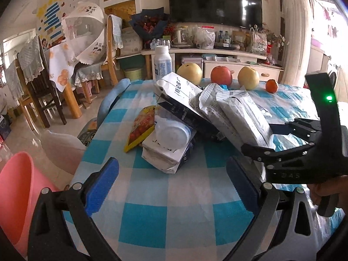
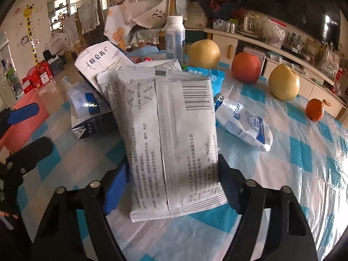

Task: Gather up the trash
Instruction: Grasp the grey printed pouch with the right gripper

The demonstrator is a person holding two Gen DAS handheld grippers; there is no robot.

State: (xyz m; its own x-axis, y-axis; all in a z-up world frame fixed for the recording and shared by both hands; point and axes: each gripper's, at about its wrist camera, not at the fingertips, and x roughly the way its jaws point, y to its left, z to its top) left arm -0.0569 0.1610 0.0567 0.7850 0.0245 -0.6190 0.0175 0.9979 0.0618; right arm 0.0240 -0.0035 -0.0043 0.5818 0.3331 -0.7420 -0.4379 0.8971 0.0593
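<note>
Grey printed packet point(image 2: 174, 139) leans tilted on heaped wrappers; barcode side up.

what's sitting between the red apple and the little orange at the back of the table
A yellow pear stands between the red apple and the small orange, apart from both; the right wrist view shows it best.

Both wrist views look down, close over the table point(image 1: 165, 195); both show the trash pile point(image 2: 169, 130) and fruit point(image 1: 220, 75).
</note>
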